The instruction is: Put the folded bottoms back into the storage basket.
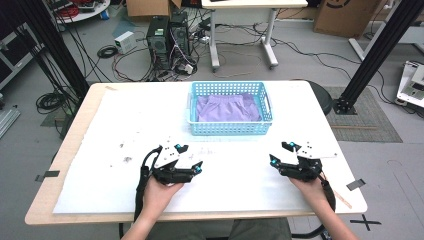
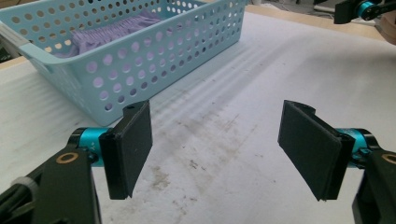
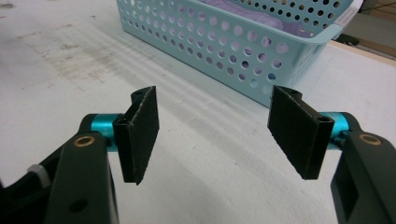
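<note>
In the high view, the left gripper [image 1: 192, 159] sits lower left of centre and the right gripper [image 1: 281, 153] lower right, both with fingers spread wide and empty above the white worktop [image 1: 100, 150]. The blue basket [image 1: 231, 129] holding purple cloth [image 1: 227, 107] stands upper centre, well apart from both.

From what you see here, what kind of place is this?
Probably a lab or workshop set up for recording handling work. Computer towers stand on the floor among loose cables, black frame posts flank the table, and cardboard boxes sit at the back.
</note>
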Available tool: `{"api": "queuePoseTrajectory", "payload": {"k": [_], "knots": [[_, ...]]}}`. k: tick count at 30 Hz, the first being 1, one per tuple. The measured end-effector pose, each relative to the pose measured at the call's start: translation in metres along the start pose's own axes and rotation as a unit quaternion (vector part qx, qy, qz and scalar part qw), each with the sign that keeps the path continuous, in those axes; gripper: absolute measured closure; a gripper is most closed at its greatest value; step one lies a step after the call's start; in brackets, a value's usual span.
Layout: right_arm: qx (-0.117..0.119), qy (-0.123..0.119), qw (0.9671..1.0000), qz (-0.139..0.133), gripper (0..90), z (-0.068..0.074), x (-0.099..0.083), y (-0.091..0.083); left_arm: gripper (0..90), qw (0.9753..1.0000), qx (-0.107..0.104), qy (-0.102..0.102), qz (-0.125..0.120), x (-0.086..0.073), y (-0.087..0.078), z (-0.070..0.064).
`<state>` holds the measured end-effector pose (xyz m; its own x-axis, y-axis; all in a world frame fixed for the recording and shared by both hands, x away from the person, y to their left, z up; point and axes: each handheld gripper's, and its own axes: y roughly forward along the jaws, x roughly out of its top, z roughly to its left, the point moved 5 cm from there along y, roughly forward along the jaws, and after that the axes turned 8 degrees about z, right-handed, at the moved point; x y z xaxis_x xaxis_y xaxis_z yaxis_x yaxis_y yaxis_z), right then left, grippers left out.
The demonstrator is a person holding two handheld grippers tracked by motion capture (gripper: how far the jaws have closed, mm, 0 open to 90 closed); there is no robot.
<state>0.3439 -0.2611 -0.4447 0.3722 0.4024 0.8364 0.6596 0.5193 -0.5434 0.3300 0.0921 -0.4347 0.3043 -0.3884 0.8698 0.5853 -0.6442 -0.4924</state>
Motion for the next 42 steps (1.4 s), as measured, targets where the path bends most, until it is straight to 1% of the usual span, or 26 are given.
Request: {"api": "queuePoseTrajectory", "payload": {"k": [1, 3, 9, 11, 13, 15, 16, 18, 20, 21, 27, 28, 31, 35, 36, 37, 38, 39, 42], "knots": [[0.002, 0.001, 1.0, 0.002, 33.9, 0.0, 0.0, 0.001, 26.2, 1.0, 0.001, 0.005, 0.0, 0.0, 0.0, -0.002], [0.001, -0.003, 1.0, 0.003, 33.8, 0.001, -0.002, 0.002, 26.2, 1.0, 0.0, 0.004, 0.001, 0.0, 0.001, -0.002], [0.006, -0.004, 0.9999, 0.013, 33.8, 0.004, -0.005, 0.005, 26.2, 0.9999, 0.002, 0.011, 0.003, -0.003, 0.003, -0.002], [0.006, -0.007, 0.9999, 0.013, 33.8, 0.004, -0.005, 0.005, 26.2, 1.0, 0.001, 0.008, 0.003, -0.004, 0.003, -0.002], [0.006, -0.003, 0.9998, 0.02, 33.8, 0.005, -0.006, 0.006, 26.2, 1.0, 0.001, 0.004, 0.008, -0.005, 0.004, -0.001], [0.006, -0.008, 0.9997, 0.02, 33.8, 0.005, -0.007, 0.007, 26.2, 1.0, 0.002, 0.002, 0.007, -0.005, 0.004, -0.001], [0.006, -0.004, 0.9998, 0.021, 33.8, 0.005, -0.007, 0.007, 26.2, 1.0, 0.003, 0.001, 0.008, -0.005, 0.004, -0.001], [0.006, -0.002, 0.9997, 0.022, 33.7, 0.005, -0.007, 0.006, 26.2, 1.0, 0.002, 0.001, 0.007, -0.005, 0.004, -0.001], [0.005, -0.008, 0.9998, 0.017, 33.7, 0.004, -0.007, 0.006, 26.2, 1.0, 0.001, 0.001, 0.008, -0.006, 0.004, -0.001], [0.006, -0.001, 0.9998, 0.019, 33.7, 0.004, -0.007, 0.005, 26.2, 1.0, 0.001, 0.001, 0.008, -0.006, 0.004, -0.001], [0.004, -0.005, 0.9998, 0.019, 33.7, 0.003, -0.007, 0.006, 26.2, 0.9999, 0.004, 0.002, 0.016, -0.007, 0.005, -0.001], [0.006, 0.0, 0.9998, 0.02, 33.7, 0.003, -0.008, 0.006, 26.2, 0.9998, 0.005, 0.001, 0.017, -0.007, 0.005, -0.001], [0.005, -0.008, 0.9997, 0.02, 33.6, 0.002, -0.008, 0.006, 26.2, 0.9998, 0.006, 0.0, 0.019, -0.008, 0.005, 0.0], [0.007, -0.003, 0.9997, 0.025, 33.5, 0.002, -0.009, 0.007, 26.2, 0.9998, 0.005, 0.0, 0.019, -0.008, 0.006, 0.0], [0.007, -0.004, 0.9996, 0.025, 33.5, 0.002, -0.009, 0.007, 26.2, 0.9998, 0.004, -0.001, 0.019, -0.008, 0.006, -0.001], [0.006, -0.01, 0.9996, 0.024, 33.5, 0.001, -0.009, 0.008, 26.2, 0.9998, 0.004, 0.001, 0.022, -0.009, 0.006, -0.001], [0.007, -0.003, 0.9996, 0.028, 33.4, 0.001, -0.01, 0.008, 26.2, 0.9997, 0.004, 0.001, 0.022, -0.009, 0.006, 0.0], [0.007, -0.007, 0.9996, 0.026, 33.5, 0.001, -0.01, 0.009, 26.2, 0.9998, 0.005, 0.001, 0.022, -0.009, 0.006, 0.0], [0.007, -0.005, 0.9996, 0.029, 33.5, 0.001, -0.01, 0.009, 26.2, 0.9996, 0.008, 0.002, 0.025, -0.009, 0.006, 0.001]]}}
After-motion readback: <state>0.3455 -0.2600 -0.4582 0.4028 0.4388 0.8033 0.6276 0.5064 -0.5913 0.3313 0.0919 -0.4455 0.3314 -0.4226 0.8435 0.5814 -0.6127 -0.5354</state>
